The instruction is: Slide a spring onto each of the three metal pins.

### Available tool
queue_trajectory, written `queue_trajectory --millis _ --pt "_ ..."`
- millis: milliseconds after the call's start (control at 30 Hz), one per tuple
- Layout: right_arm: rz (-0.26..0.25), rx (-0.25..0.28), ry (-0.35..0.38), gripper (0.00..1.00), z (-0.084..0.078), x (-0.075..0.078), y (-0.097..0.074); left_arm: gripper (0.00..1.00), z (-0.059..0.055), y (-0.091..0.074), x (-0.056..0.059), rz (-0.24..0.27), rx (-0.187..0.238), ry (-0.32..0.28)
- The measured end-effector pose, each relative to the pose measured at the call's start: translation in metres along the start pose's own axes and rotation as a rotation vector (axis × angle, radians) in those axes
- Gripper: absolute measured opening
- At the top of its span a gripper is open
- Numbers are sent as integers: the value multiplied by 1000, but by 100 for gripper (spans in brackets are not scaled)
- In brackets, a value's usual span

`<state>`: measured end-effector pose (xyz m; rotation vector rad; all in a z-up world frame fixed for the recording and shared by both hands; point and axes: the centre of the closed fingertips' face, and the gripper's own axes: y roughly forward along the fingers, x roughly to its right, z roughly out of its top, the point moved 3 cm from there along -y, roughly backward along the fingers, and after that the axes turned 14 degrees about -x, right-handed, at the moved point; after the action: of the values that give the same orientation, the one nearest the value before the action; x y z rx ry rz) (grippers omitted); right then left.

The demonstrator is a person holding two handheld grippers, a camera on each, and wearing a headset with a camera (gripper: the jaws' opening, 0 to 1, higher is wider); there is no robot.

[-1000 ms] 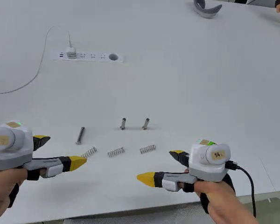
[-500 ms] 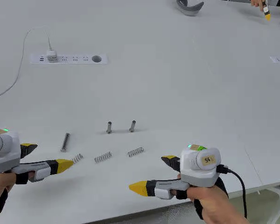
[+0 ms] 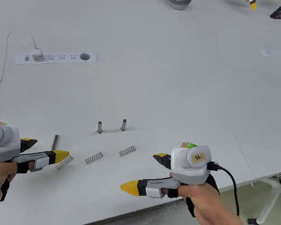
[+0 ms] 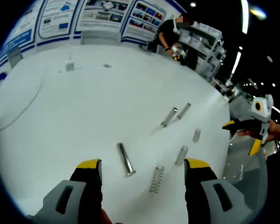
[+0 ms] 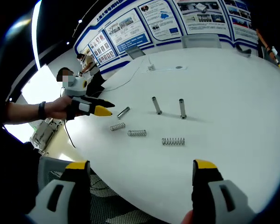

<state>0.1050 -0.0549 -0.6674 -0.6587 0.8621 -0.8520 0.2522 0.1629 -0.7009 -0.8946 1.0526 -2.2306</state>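
Observation:
Two short metal pins [image 3: 99, 126] [image 3: 123, 124] stand upright on the white table [image 3: 178, 93]. A third pin [image 3: 54, 141] lies flat to their left. In a row in front of them lie three small springs [image 3: 64, 162] [image 3: 94, 158] [image 3: 127, 150]. My left gripper [image 3: 46, 149] is open, its near yellow tip just beside the leftmost spring [image 4: 157, 178] and the lying pin [image 4: 124, 159]. My right gripper [image 3: 145, 173] is open and empty, hovering short of the rightmost spring [image 5: 173, 141].
A white power strip [image 3: 56, 57] with a plugged cable lies at the far left of the table. The table's front edge runs just below both grippers. A grey curved object [image 3: 179, 3] lies at the far edge.
The head camera has swung, shifting the whole scene left. My left gripper's tip has come closer to the leftmost spring. Both grippers stay open; pins and springs have not moved.

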Motion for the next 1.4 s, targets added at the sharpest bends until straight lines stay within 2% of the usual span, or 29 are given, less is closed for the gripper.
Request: queue_trajectory --millis 433,567,700,767,800,833,933,967,1000,1167,1233,1400 --pt "-9 0 24 92 -4 5 1 62 2 25 -16 39 -41 -6" --pt "-7 2 26 92 -3 5 2 55 5 29 -17 49 -34 9" --pt "-10 -3 28 92 -4 6 2 49 6 34 -19 67 -46 18" --pt "-11 -7 30 91 -6 7 3 46 6 37 -24 81 -50 12" --pt "-11 -7 31 91 -6 7 3 44 9 37 -27 100 -38 21" --pt "-11 -7 32 91 -6 7 3 42 7 37 -28 107 -48 9" --pt "-12 -3 36 91 -6 7 2 38 8 38 -29 130 -53 32" --pt "-12 -5 38 91 -7 7 2 35 7 37 -32 172 -71 75" --pt "-13 -6 38 91 -7 8 3 33 7 38 -31 188 -76 95" --pt "-11 -9 41 91 -8 7 4 28 7 41 -23 196 -76 131" --pt "-8 -10 40 91 -7 6 4 25 8 41 -23 222 -78 153" --pt "-6 -8 40 91 -7 6 4 15 8 42 -23 247 -76 158"
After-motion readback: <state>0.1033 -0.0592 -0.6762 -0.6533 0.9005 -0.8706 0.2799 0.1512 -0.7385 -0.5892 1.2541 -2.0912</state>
